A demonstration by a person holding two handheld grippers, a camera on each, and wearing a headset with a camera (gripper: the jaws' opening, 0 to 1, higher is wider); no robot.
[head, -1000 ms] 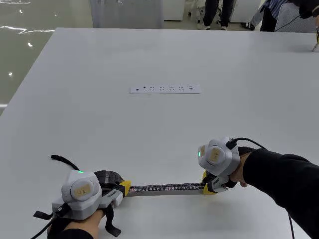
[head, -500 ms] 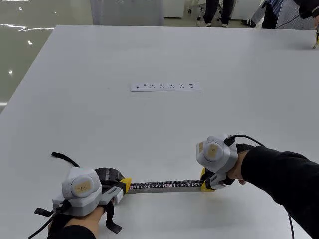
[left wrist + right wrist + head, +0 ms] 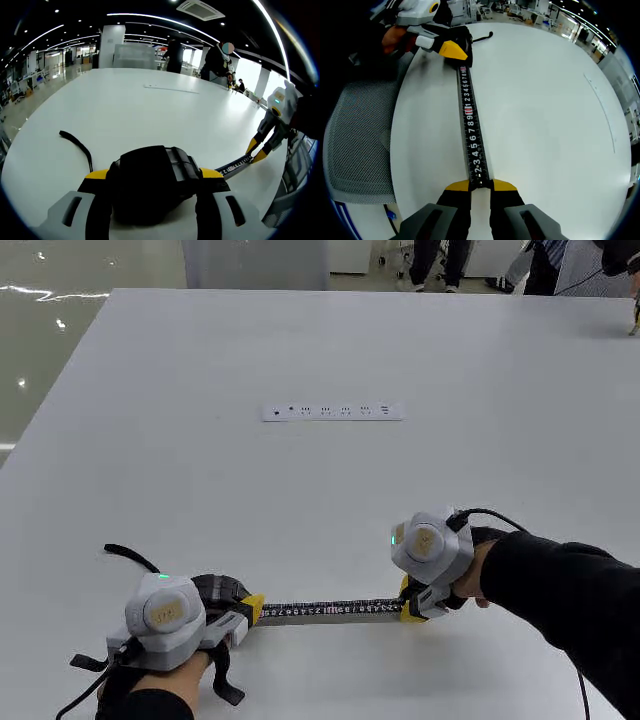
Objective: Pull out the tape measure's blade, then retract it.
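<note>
The left gripper's yellow-tipped fingers are spread wide and clamp the black case of the tape measure from both sides, so the case fills the gap between them. The right gripper's fingers are almost together, pinching the free end of the blade, whose printed numbers run away from them towards the case. The blade is drawn out straight and lies flat on the white table, bridging the two grippers. Taking the white power strip as the mark, the whole tape measure lies well apart from it on the person's side, near the table's edge: the case sits down and to the left of the strip, the pinched blade end down and slightly to its right, and the blade runs roughly parallel to the strip. A black strap trails from the case across the table, further left of the strip. A dark sleeve reaches the right gripper, with a black cable looping off it. Beyond the strip, past the table's far edge, people's legs stand on a shiny floor.
</note>
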